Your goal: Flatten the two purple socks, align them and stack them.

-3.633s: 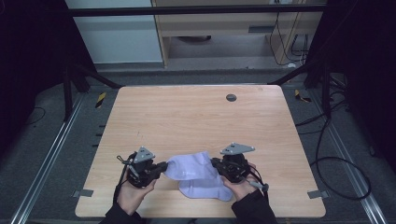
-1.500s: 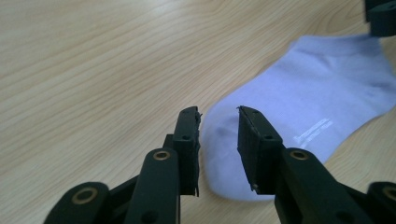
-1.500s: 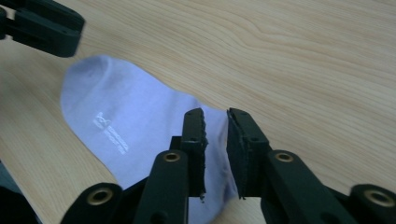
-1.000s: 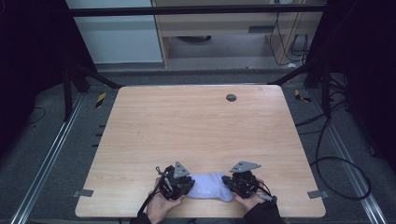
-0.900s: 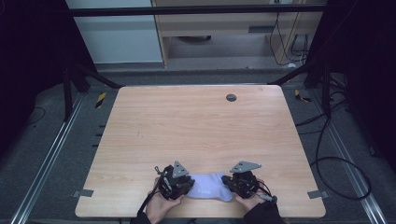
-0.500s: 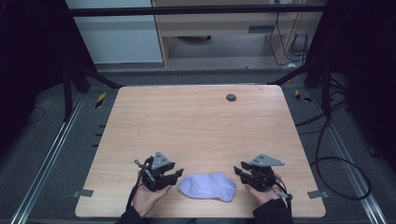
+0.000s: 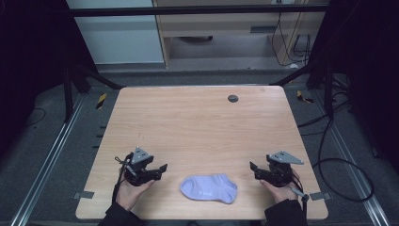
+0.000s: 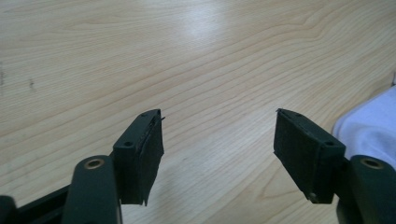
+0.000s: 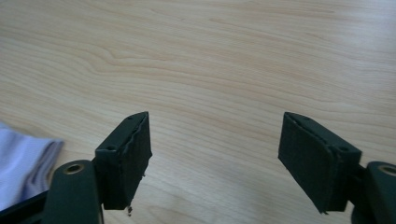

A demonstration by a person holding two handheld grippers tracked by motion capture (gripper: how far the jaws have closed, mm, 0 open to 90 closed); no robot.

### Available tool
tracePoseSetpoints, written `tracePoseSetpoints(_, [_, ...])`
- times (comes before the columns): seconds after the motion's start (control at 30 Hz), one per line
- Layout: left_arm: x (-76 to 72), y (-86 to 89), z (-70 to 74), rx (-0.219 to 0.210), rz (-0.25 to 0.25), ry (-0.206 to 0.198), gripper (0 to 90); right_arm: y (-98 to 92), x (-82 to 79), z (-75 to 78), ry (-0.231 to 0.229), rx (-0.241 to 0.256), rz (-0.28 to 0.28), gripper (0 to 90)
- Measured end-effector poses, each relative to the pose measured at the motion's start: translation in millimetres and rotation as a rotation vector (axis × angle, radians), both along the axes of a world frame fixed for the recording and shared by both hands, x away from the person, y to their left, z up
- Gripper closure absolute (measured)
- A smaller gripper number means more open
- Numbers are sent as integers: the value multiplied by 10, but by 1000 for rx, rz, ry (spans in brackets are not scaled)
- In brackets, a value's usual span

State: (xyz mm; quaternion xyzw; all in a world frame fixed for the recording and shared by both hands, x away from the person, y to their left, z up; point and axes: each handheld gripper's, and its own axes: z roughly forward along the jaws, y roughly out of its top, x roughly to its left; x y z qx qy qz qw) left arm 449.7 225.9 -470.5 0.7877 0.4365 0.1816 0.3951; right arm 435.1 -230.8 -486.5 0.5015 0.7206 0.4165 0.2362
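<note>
**Operator:** The wooden surface (image 7: 202, 127) is mostly bare from where I sit; only a small dark disc (image 7: 232, 98) lies near the far edge, well apart from the work. The lilac sock (image 7: 209, 188) lies flat close to the near edge, between my two hands.

**Observer:** Which way does it run?

**Operator:** Its long axis runs side to side, roughly parallel to the near edge, so one end points at each pair of tongs. The left tongs (image 7: 160, 169) sit to its left, the right tongs (image 7: 254, 168) to its right, neither touching it.

**Observer:** Are they holding anything?

**Operator:** No. In the left gripper view the left tongs (image 8: 218, 135) stand spread wide over bare wood, with a corner of the sock (image 8: 369, 126) just beside the right-hand jaw. In the right gripper view the right tongs (image 9: 217, 140) are equally wide apart and empty, and the sock (image 9: 23, 158) shows low at the left, beyond the left-hand jaw.

**Observer:** Which hand is nearer?

**Operator:** From the high view, I judge the gaps about equal, the right perhaps slightly closer. The sock lies inward from both, so either hand would have to swing toward the middle to meet an end; I would take it end-on along that axis.
</note>
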Motion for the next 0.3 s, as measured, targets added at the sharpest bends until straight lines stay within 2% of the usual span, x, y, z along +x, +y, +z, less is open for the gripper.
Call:
tracePoseSetpoints(0.13, [20, 99, -11, 0, 11, -6, 285, -83, 13, -18, -2, -1, -28, 224])
tracePoseSetpoints(0.23, [45, 258, -10, -2, 43, -19, 272, -143, 27, -34, 3, -7, -43, 208])
tracePoseSetpoints(0.3, [48, 297, -10, -4, 51, -23, 263, -157, 30, -39, 4, -6, -46, 203])
